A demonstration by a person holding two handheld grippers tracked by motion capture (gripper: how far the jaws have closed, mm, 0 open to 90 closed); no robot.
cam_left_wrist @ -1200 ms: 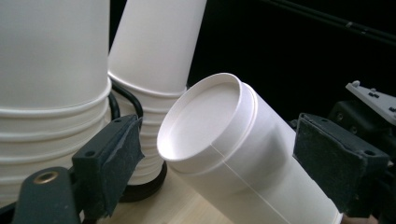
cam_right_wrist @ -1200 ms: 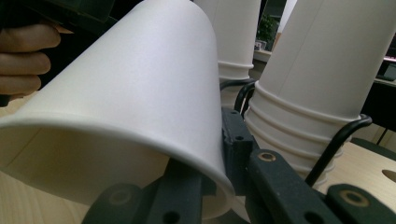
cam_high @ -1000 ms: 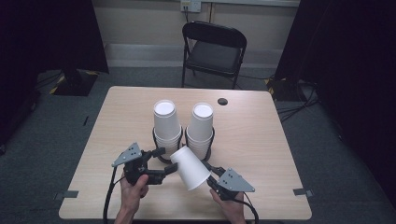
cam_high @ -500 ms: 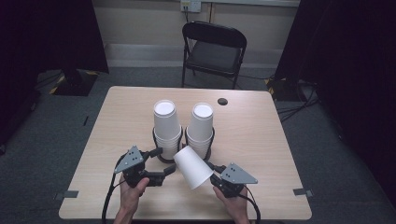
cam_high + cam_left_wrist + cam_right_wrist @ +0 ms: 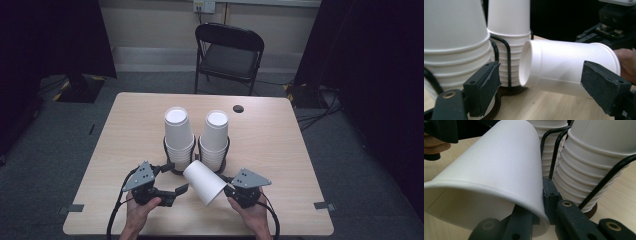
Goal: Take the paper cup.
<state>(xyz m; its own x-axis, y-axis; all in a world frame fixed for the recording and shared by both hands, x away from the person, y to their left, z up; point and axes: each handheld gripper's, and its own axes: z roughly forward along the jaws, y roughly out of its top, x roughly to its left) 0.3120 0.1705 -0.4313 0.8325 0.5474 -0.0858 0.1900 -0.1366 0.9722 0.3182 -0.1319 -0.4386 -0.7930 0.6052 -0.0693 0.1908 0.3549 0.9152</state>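
My right gripper (image 5: pixel 226 190) pinches rim of single paper cup (image 5: pixel 204 182), cup tilted, base toward two cup stacks (image 5: pixel 179 134) in wire holders (image 5: pixel 171 169) mid-table, nearer front edge. My left gripper (image 5: pixel 176 179) open, jaws apart either side of cup base, not touching. Risk, as I judge: thin rim buckles under pinch, or cup base clips holder and topples stack.
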